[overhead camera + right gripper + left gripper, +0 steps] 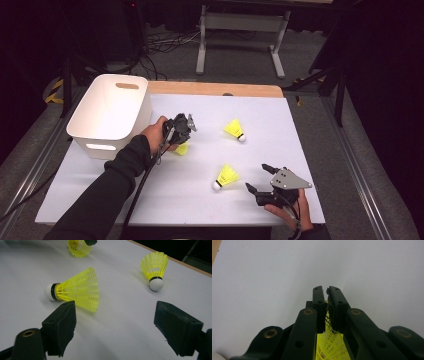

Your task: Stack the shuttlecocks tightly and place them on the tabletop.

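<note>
The white bin (107, 112) looks empty, though its floor is partly hidden; just beside it the left claw (181, 142) pinches one yellow shuttlecock (182, 149), while two more (226, 178) (235, 130) lie farther off near the wide-open, empty right claw (257, 177).

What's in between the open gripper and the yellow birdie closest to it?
Nothing. In the right gripper view, bare white table lies between the right gripper and the nearest shuttlecock; the high view shows the same.

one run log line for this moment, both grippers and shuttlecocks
left hand-held gripper: shut on shuttlecock skirt | right hand-held gripper: open, empty | loose shuttlecocks: two on table | bin: left
</note>
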